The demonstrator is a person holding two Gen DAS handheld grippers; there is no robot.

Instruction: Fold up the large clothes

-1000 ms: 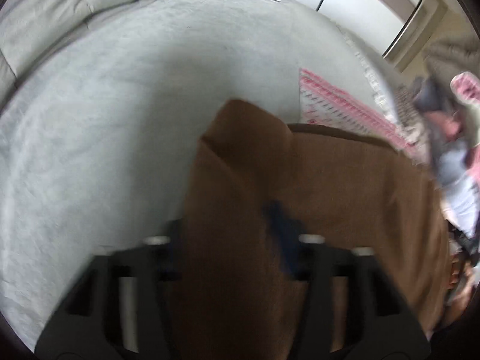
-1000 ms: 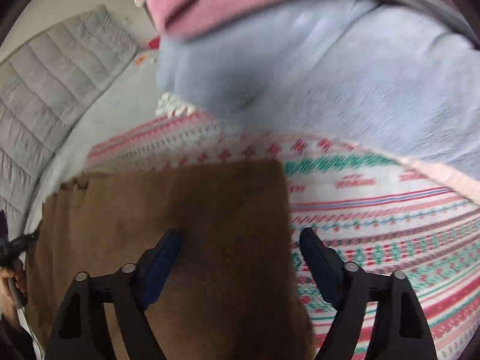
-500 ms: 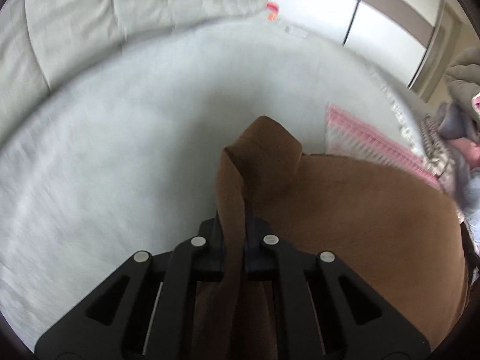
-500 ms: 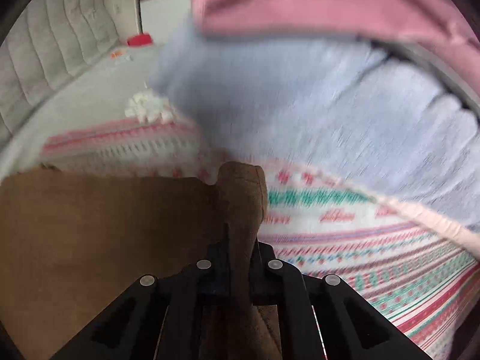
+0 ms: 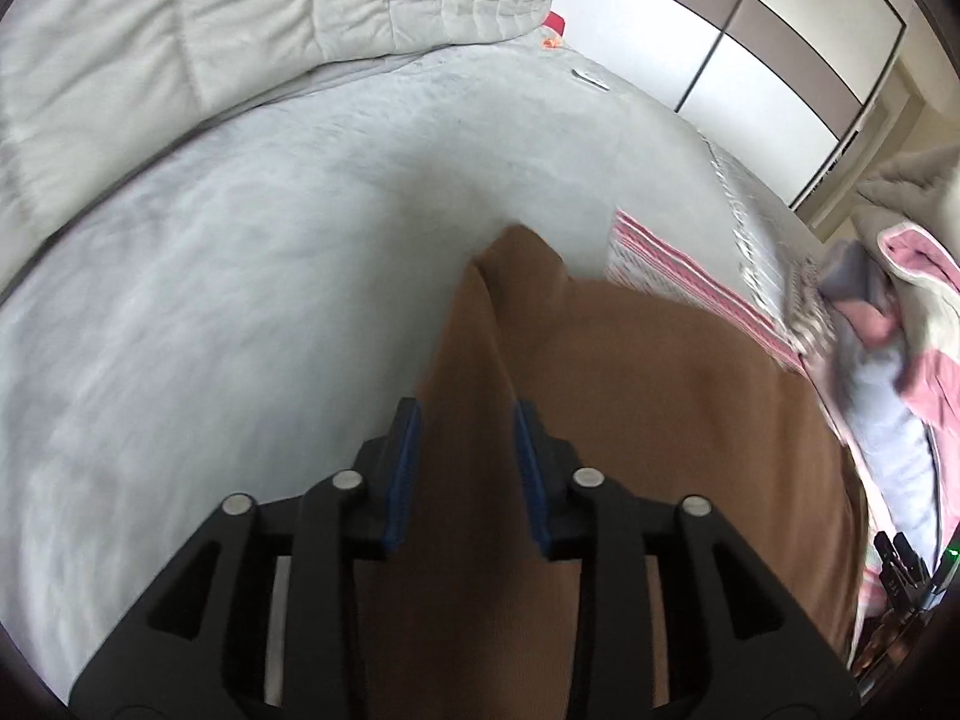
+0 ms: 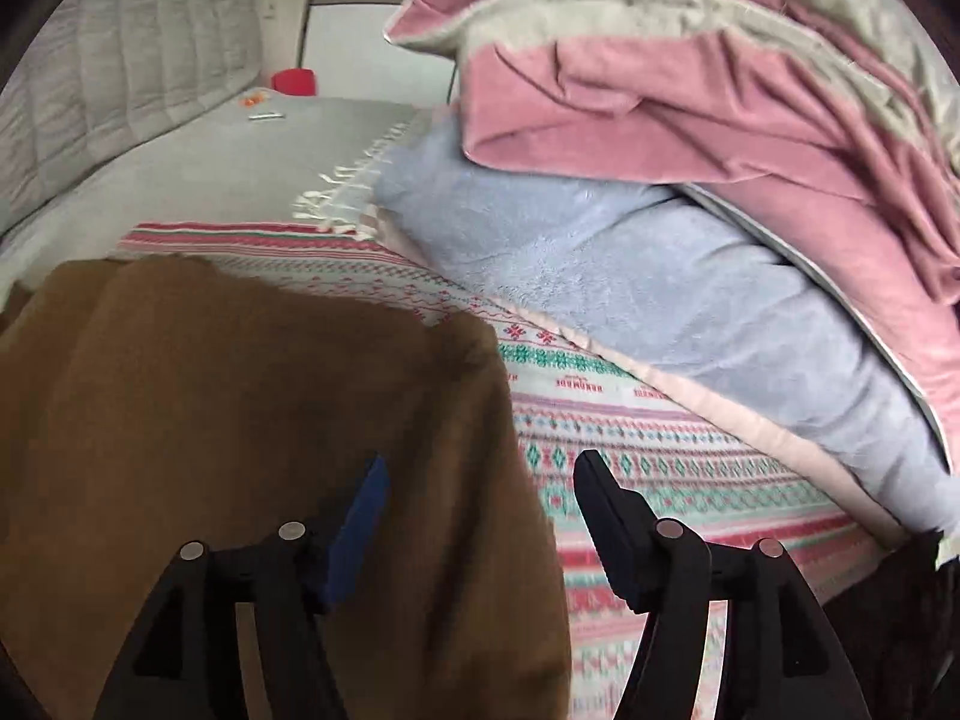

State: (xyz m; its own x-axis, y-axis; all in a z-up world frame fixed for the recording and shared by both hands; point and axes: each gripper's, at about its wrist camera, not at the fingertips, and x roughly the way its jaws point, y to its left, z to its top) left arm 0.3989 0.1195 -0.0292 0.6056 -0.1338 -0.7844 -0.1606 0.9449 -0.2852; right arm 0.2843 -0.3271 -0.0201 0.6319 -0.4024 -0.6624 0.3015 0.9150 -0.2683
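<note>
A large brown garment (image 5: 630, 420) lies on the grey bed cover (image 5: 240, 300); it also shows in the right wrist view (image 6: 240, 420). My left gripper (image 5: 468, 426) is open, its jaws standing either side of a raised fold of the brown cloth at the garment's left corner. My right gripper (image 6: 480, 474) is open over the garment's right edge, where the cloth lies loose between the jaws on a patterned pink, white and green blanket (image 6: 660, 450).
A pile of bedding, a pale blue fleece (image 6: 630, 276) under a pink and beige blanket (image 6: 690, 90), sits close on the right. A padded grey headboard (image 5: 300, 18) and white wardrobe doors (image 5: 750, 48) lie beyond. Small red and orange items (image 6: 291, 81) rest far off.
Both grippers were shut on pinched folds of the brown garment half a second ago. Both have now opened and let the cloth go; it has dropped back down.
</note>
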